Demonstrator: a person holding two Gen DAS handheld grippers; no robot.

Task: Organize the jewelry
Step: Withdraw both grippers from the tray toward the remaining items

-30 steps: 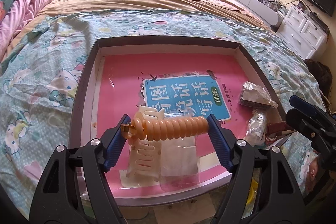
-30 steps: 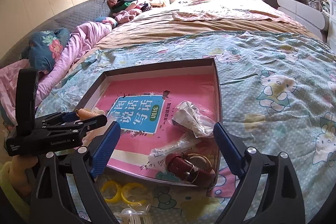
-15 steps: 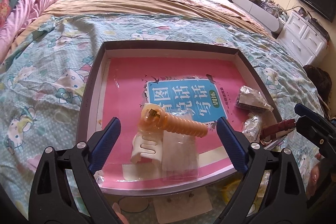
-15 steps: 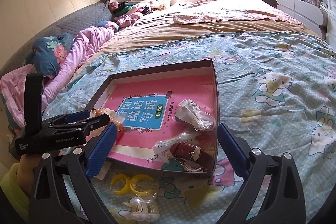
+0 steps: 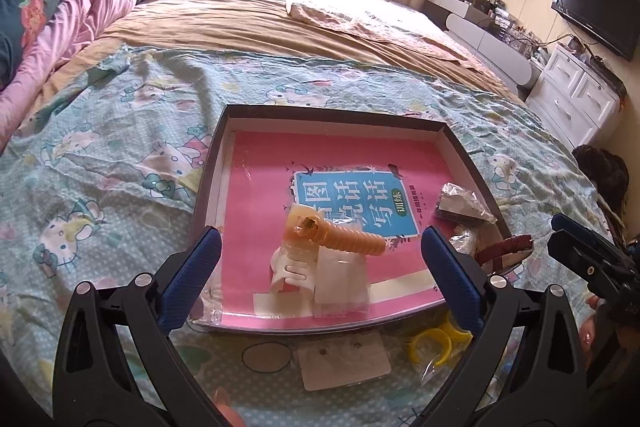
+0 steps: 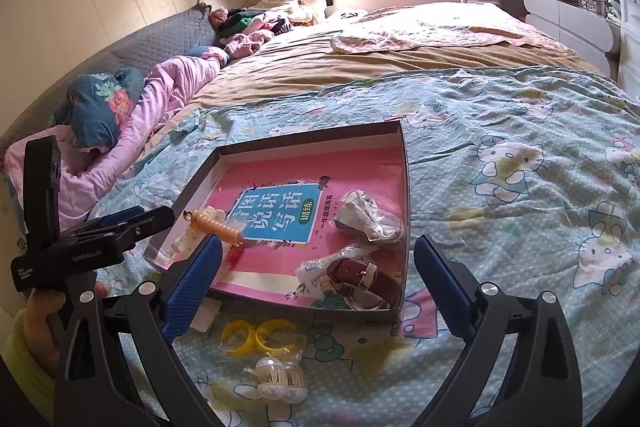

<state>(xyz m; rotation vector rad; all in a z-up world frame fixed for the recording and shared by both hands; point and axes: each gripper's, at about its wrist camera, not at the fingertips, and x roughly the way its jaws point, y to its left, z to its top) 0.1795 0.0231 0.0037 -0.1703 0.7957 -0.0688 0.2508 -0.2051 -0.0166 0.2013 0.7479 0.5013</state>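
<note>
Left gripper (image 5: 320,267) has just been opening and now stands wide with nothing held; the orange spiral hair tie (image 5: 340,237) lies free in the shallow box (image 5: 332,115) on the bed (image 5: 120,147), resting over a white hair claw (image 5: 290,269) and a clear packet. Right gripper (image 6: 316,281) has also just been opening and is wide and empty, hovering over the box's near corner where the brown watch (image 6: 364,283) and bagged items sit. Yellow rings (image 6: 260,337) and a clear hair claw (image 6: 276,377) lie on the bed just outside the box.
</note>
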